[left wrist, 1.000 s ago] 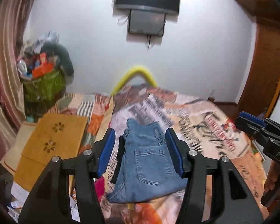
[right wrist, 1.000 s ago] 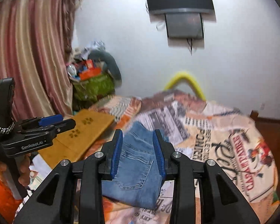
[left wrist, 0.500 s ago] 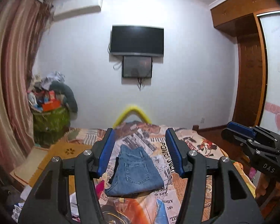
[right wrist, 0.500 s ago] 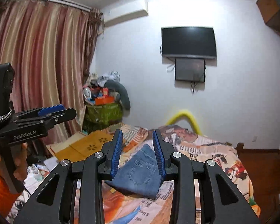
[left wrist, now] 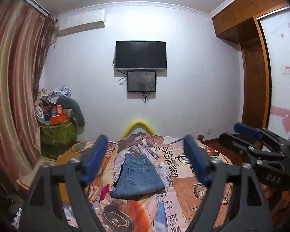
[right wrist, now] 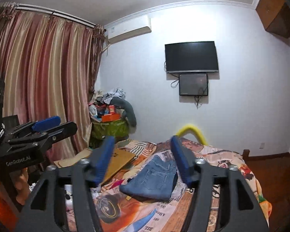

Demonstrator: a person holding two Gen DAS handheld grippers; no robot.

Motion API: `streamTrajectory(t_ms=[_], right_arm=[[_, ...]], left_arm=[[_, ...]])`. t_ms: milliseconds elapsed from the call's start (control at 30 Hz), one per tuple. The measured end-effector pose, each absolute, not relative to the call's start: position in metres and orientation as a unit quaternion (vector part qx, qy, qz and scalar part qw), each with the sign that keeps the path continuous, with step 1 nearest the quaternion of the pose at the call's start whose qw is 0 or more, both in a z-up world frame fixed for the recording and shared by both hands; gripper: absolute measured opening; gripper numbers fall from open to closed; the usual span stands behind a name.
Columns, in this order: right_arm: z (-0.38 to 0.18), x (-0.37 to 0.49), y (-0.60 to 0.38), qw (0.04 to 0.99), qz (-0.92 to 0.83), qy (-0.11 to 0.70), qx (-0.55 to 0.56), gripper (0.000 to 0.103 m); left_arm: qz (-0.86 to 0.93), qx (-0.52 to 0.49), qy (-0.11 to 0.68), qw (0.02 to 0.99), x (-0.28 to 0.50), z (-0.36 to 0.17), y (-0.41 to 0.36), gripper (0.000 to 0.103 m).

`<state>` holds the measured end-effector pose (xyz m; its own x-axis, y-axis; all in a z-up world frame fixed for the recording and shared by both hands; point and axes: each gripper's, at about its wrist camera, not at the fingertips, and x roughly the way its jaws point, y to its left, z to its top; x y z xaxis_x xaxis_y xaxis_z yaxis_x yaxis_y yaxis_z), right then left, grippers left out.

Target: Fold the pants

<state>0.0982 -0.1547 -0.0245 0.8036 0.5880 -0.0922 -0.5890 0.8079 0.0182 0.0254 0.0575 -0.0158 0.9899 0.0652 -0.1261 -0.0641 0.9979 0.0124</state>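
Observation:
The blue jeans (left wrist: pixel 138 176) lie folded into a compact rectangle on the printed bedspread (left wrist: pixel 183 166), back pocket up. They also show in the right wrist view (right wrist: pixel 154 179). My left gripper (left wrist: pixel 145 160) is open and empty, held well back from and above the jeans. My right gripper (right wrist: pixel 143 160) is open and empty too, also pulled back from the bed. Each gripper shows in the other's view: the right one (left wrist: pixel 247 135) at the right edge, the left one (right wrist: pixel 46 127) at the left edge.
A tan wooden board (right wrist: pixel 118 160) lies on the bed's left side. A green basket piled with clutter (left wrist: pixel 56 131) stands in the left corner by the curtain (left wrist: pixel 11 89). A TV (left wrist: pixel 141 55) hangs on the far wall. A wooden wardrobe (left wrist: pixel 255 85) stands at the right.
Both grippers have drawn back and risen away from the jeans, so the room now fills the views. Both jaws have opened wider. The jeans lie unmoved.

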Motion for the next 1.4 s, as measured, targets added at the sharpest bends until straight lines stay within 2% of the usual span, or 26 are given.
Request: streamTrajectory(t_ms=[67, 233, 1400], right_arm=[[-0.025, 0.090, -0.158, 0.952, 0.303, 0.044, -0.005, 0.084], [-0.026, 0.085, -0.162, 0.957, 0.287, 0.043, -0.007, 0.103], [-0.035, 0.082, -0.185, 0.958, 0.277, 0.073, 0.027, 0.103]], left_arm=[[0.035, 0.000, 0.059, 0.998, 0.022, -0.018, 0.058, 0.096], [0.035, -0.017, 0.063, 0.997, 0.020, -0.022, 0.062, 0.102], [0.037, -0.016, 0.095, 0.995, 0.042, -0.043, 0.057, 0.102]])
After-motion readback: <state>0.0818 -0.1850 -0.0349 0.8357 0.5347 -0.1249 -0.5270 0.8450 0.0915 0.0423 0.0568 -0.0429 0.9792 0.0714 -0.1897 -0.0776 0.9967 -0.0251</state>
